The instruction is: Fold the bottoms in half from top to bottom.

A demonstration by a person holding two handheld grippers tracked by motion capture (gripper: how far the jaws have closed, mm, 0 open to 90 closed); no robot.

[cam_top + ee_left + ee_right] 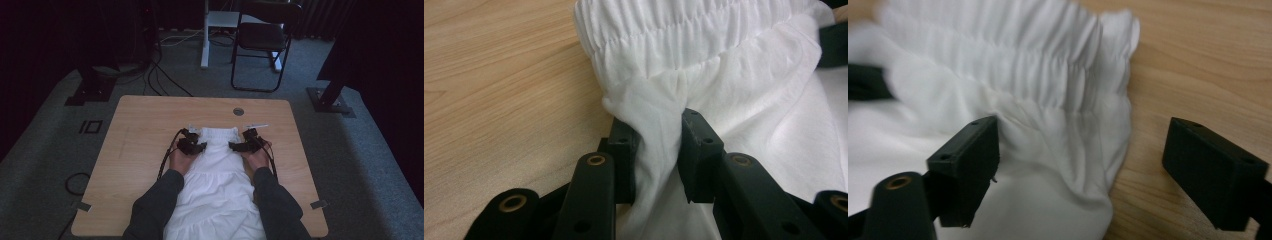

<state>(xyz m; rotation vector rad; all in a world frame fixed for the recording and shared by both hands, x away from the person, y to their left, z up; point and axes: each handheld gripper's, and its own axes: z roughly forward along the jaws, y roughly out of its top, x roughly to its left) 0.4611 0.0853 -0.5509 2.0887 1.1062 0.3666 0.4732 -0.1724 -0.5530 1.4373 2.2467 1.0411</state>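
The light wooden surface (150,150) carries a white gathered-waist cotton garment (217,185), laid lengthwise down its middle with the elastic waistband at the far end, probably so both sides can be worked at once. At the garment's left edge, the left gripper (658,150) has its jaws pinched narrow on a fold of cloth just below the band. The right gripper (1080,165) straddles the right edge with jaws wide, gripping nothing. Both forearms reach forward, hands low.
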